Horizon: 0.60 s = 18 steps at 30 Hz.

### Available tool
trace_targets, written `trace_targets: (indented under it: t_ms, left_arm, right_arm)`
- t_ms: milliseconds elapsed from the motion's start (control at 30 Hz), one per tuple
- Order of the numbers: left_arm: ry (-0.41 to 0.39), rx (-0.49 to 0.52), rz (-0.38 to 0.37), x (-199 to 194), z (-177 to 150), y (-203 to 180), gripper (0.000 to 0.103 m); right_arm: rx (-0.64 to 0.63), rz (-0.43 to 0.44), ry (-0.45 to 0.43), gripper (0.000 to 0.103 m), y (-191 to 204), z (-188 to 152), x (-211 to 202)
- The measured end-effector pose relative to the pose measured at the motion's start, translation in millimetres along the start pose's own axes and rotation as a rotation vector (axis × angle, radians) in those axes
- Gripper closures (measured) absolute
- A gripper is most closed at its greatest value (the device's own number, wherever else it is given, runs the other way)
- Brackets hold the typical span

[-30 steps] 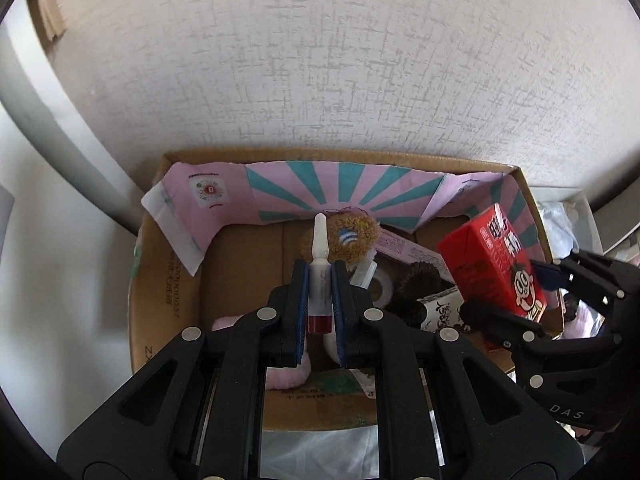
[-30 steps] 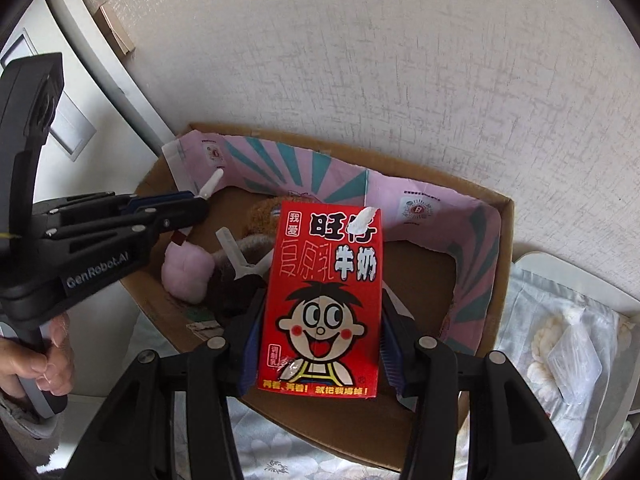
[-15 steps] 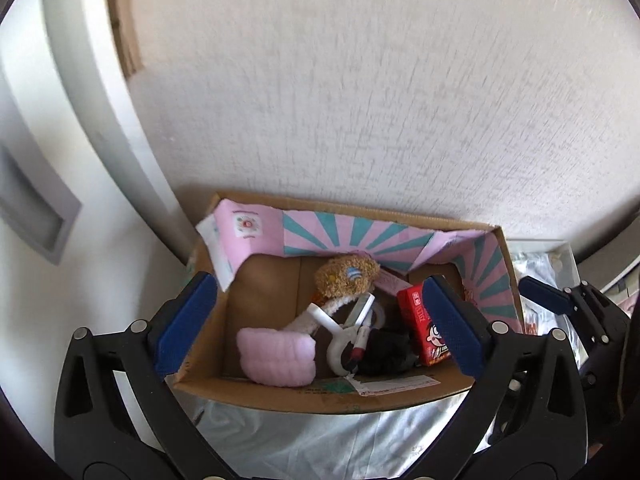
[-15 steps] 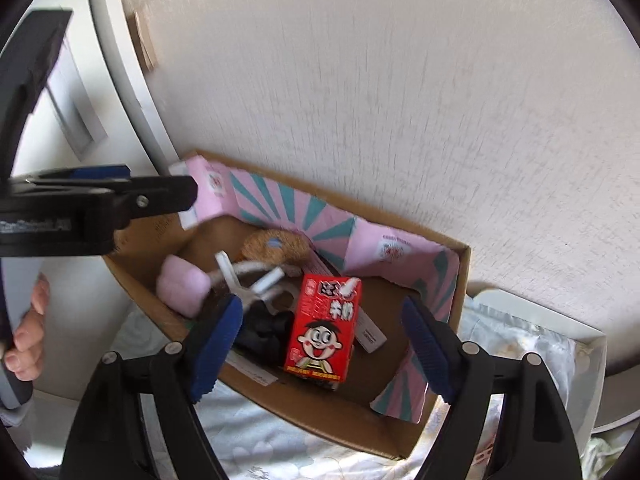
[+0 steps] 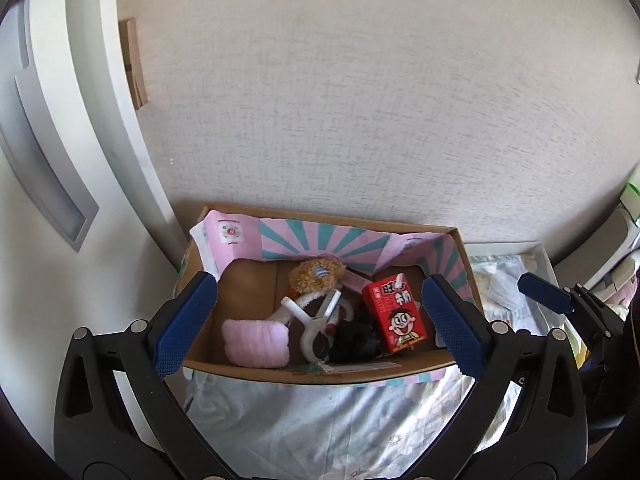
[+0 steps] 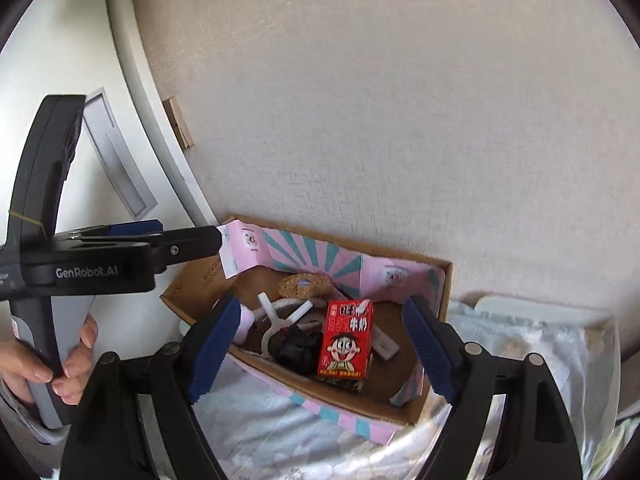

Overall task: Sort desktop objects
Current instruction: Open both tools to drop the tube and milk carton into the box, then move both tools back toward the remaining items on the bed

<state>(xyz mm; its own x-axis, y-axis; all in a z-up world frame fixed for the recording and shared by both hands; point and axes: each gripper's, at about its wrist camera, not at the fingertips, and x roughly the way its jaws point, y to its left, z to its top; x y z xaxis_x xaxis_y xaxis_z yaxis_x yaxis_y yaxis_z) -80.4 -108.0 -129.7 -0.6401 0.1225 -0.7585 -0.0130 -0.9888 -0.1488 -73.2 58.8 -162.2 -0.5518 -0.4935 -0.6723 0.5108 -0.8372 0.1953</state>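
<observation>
- So the left gripper (image 5: pixel 318 322) is spread as wide as it goes, nothing between the pads, hanging above the cardboard box (image 5: pixel 320 372).
- Right gripper (image 6: pixel 320 354) has just been opening too; jaws wide and empty.
- Red milk carton (image 6: pixel 347 338) lies in the box, below and between the right pads, not touching them.
- Pink plush (image 5: pixel 256 342) sits near the left pad, with a white clip (image 5: pixel 316 320) beside it.

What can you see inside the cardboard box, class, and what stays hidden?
Inside the cardboard box: a red milk carton, pink fluffy item, brown plush, white clip and black object. What lies beneath this pile is covered.
</observation>
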Motion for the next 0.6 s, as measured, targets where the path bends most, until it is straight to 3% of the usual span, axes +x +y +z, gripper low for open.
trace_targets:
  t_ms: [433,600]
  left_arm:
    - [0.065,0.083,-0.113,5.4,-22.5,-74.0,0.001]
    - [0.112,0.154,-0.161,15.3,-36.0,-122.3,0.001]
  right_arm:
    - [0.181,-0.050,0.076,0.022,-75.4,-56.7,-55.2]
    - [0.287,-0.060,0.129,0.004,-118.3,-87.9,-72.4]
